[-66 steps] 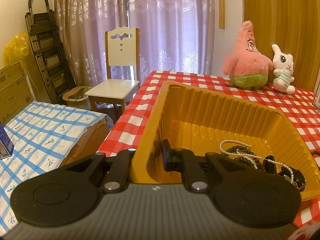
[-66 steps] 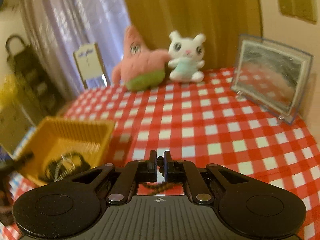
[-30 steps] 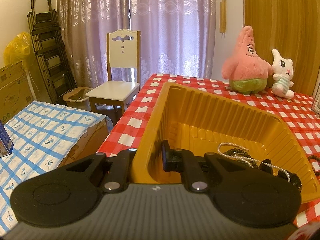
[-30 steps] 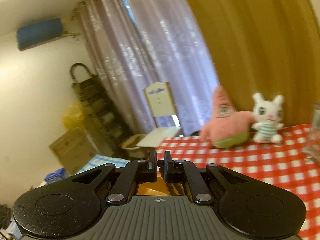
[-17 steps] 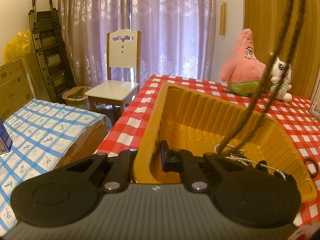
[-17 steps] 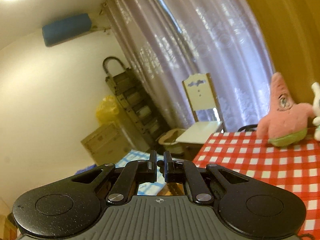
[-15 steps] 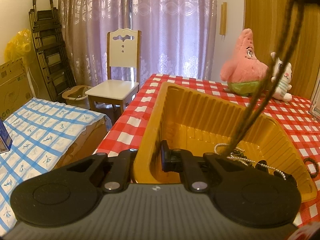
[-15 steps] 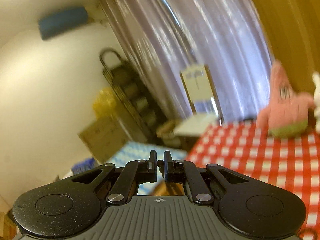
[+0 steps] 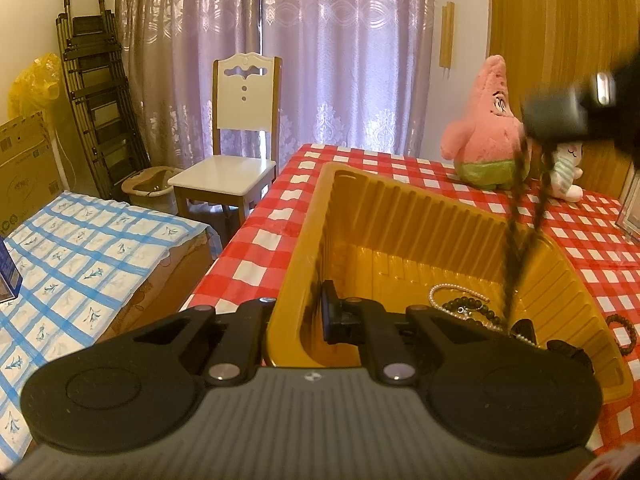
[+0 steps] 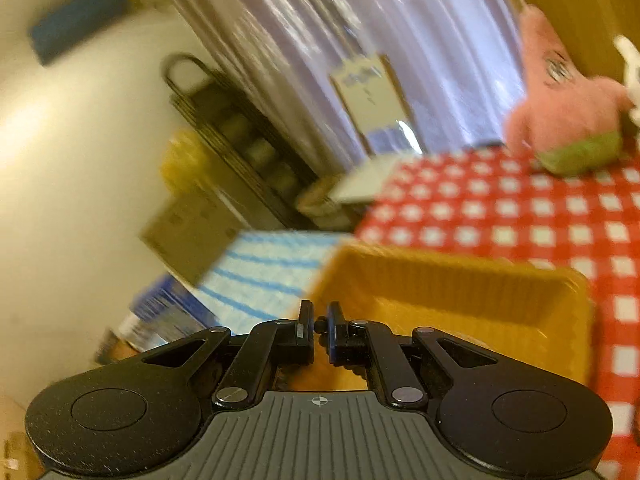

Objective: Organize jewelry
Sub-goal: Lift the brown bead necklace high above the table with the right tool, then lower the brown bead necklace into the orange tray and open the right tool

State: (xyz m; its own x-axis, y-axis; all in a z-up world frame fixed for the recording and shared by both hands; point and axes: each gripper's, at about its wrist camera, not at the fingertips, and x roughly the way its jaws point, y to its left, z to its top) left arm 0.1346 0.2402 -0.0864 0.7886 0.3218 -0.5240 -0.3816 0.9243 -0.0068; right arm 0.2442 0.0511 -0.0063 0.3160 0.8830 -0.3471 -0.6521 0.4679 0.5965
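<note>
A yellow ribbed tray (image 9: 404, 208) stands on the red checked tablecloth. My left gripper (image 9: 296, 320) is shut on the tray's near-left wall, one finger inside and one outside. In the tray lie a pearl necklace (image 9: 460, 290) and dark bead strands (image 9: 472, 308). My right gripper (image 9: 560, 116) hangs above the tray's right side, shut on a dark beaded necklace (image 9: 516, 240) that dangles into the tray. In the right wrist view the gripper (image 10: 319, 330) is over the tray (image 10: 460, 284), with beads showing between its jaws.
A dark bracelet (image 9: 622, 330) lies on the cloth right of the tray. A pink starfish plush (image 9: 486, 128) and a white bunny plush (image 9: 566, 176) sit at the table's back. A white chair (image 9: 236, 148) and a blue-checked surface (image 9: 80, 248) are to the left.
My right gripper has come down over the tray with the dark necklace, lowering its loop into the tray. My left gripper has kept its hold on the tray wall.
</note>
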